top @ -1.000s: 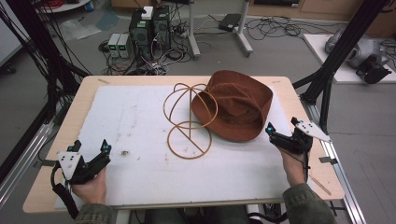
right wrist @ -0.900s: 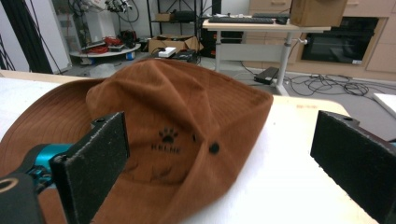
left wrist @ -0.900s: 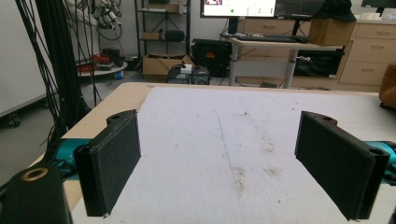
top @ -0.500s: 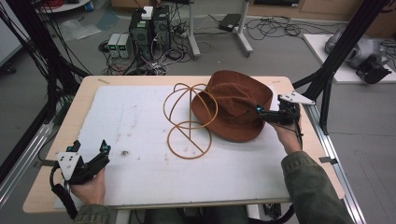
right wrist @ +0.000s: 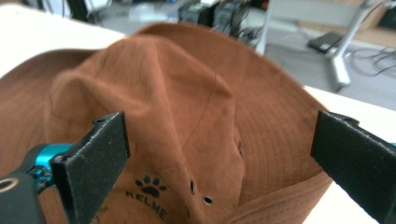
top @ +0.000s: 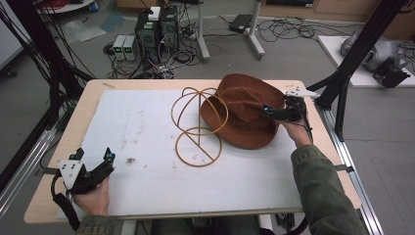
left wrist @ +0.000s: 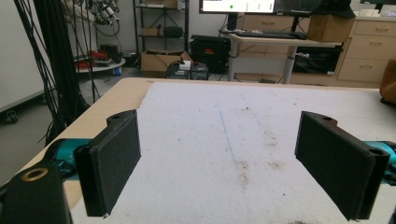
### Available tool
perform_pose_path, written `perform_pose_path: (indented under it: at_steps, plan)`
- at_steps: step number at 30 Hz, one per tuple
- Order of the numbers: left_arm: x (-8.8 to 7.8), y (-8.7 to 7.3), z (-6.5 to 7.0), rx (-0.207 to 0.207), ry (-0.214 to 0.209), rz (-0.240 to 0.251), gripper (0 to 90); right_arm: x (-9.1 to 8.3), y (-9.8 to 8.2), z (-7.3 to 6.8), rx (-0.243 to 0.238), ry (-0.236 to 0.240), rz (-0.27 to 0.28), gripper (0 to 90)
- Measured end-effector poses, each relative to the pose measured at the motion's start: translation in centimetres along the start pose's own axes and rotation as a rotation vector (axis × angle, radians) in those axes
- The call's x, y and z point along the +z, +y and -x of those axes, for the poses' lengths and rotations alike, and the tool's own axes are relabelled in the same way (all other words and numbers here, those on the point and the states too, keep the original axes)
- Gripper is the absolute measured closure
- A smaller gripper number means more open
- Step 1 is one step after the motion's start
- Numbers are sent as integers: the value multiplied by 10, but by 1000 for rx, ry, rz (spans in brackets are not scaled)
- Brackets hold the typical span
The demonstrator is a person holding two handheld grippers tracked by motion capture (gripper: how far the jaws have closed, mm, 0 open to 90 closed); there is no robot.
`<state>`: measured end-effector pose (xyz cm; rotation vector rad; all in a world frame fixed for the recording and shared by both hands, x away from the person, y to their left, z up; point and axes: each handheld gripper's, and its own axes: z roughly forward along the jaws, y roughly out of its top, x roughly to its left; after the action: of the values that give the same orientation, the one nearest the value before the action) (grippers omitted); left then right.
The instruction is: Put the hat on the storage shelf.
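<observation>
Hat (top: 243,113) work is starting now. One second ago the right gripper (top: 277,113) sat near the table's right edge, beside the brown hat. Now it has moved up and in, and its tips are at the hat's right side. In the right gripper view its jaws are wide apart, with the soft top of the hat (right wrist: 187,116) between them, so nothing is held yet. I think a grab on the hat comes next.

The hat lies on the white mat (top: 137,122), and its left rim leans on the wire stand (top: 198,125). The stand has not moved. The left gripper (top: 93,159) has stayed far to the left of the hat, near the front edge, jaws wide apart and holding nothing.
</observation>
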<state>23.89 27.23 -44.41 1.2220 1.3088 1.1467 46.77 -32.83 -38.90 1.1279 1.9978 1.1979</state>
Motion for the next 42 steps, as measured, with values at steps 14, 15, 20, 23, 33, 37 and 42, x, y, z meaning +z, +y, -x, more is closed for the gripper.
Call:
perform_pose_path:
  at_steps: [14, 15, 20, 23, 33, 37, 42]
  plan:
    - [0, -2, -1, -17, -13, -15, 143, 37, -20, -4, -91, 110, -86, 156]
    - [0, -2, -2, -16, -12, -15, 143, 37, -20, -4, -91, 110, -86, 156]
    - [0, -2, -2, -16, -14, -18, 143, 34, -16, -14, -166, 175, -134, 853]
    - [0, -2, -2, -20, -14, -18, 143, 34, -15, -12, -100, 210, -144, 882]
    - [-1, -2, -3, -23, -13, -14, 143, 28, -12, -14, -55, 170, -101, 888]
    - [-1, -2, -3, -26, -14, -14, 144, 25, -11, -13, -26, 172, -77, 888]
    - [-2, -2, -4, -29, -14, -14, 143, 15, -5, -12, 5, 164, -23, 888]
